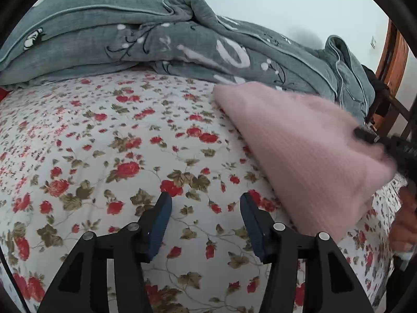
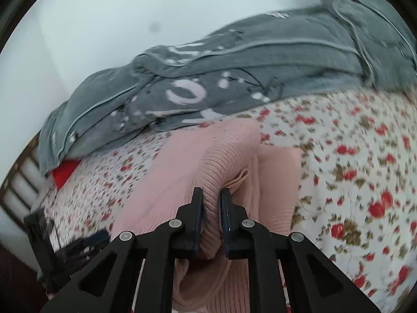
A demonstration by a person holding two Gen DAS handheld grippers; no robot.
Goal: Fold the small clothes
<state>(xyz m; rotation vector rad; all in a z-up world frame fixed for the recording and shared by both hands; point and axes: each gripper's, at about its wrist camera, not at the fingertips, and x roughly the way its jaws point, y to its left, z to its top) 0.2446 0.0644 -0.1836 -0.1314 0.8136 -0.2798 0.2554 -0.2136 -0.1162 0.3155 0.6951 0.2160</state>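
Pink ribbed knit sweater (image 2: 208, 161) pinched in the right gripper (image 2: 211, 195), jaws nearly closed on a bunched fold of it; the rest of the garment drapes down onto the floral bedsheet (image 2: 351, 169) near the bed's far edge, just short of the grey quilt (image 2: 234, 65) piled there. Left gripper (image 1: 206, 200) jaws wide apart, nothing between them, over bare sheet beside the sweater. Sweater motion-blurred in left wrist view.
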